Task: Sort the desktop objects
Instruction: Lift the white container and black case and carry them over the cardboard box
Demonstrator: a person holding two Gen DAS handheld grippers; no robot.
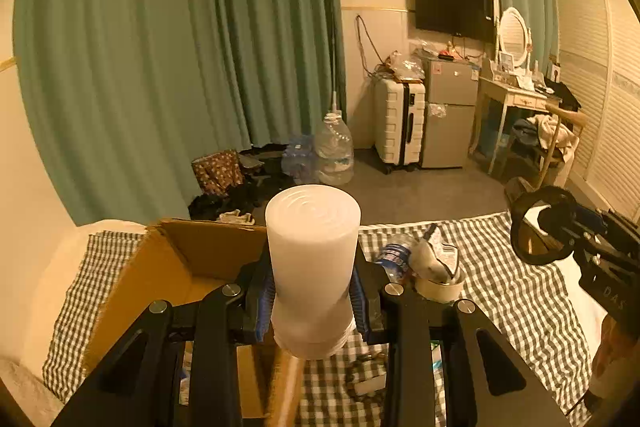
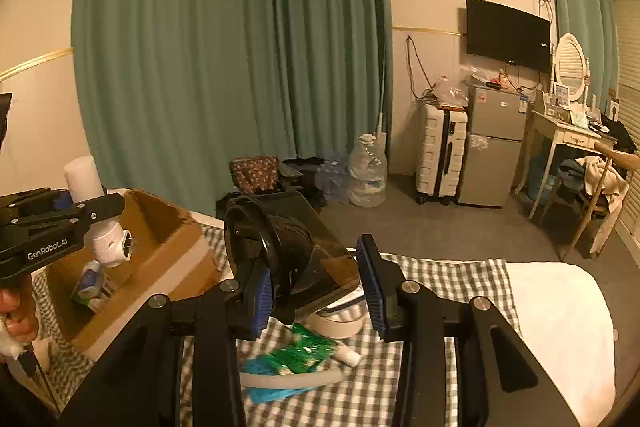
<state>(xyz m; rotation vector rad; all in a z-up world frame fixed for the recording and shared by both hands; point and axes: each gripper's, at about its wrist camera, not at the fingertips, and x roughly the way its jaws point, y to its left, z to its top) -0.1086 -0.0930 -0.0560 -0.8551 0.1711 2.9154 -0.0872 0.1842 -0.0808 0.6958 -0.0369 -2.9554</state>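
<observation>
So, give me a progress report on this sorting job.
Done: the cardboard box already holds a small packet. In hand: the left hand-held gripper grips a white bottle by the box, and the right hand-held gripper carries a black mirror. Left: a tape roll, a plastic bottle, a green tube and a blue wrapper lie on the checked cloth.

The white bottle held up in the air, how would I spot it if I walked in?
Find the checked cloth with the open cardboard box at its left end. Over the box's edge, the left gripper clamps a frosted white bottle. Unlike the small clear water bottle lying on the cloth, it is opaque, plain and off the surface.
</observation>
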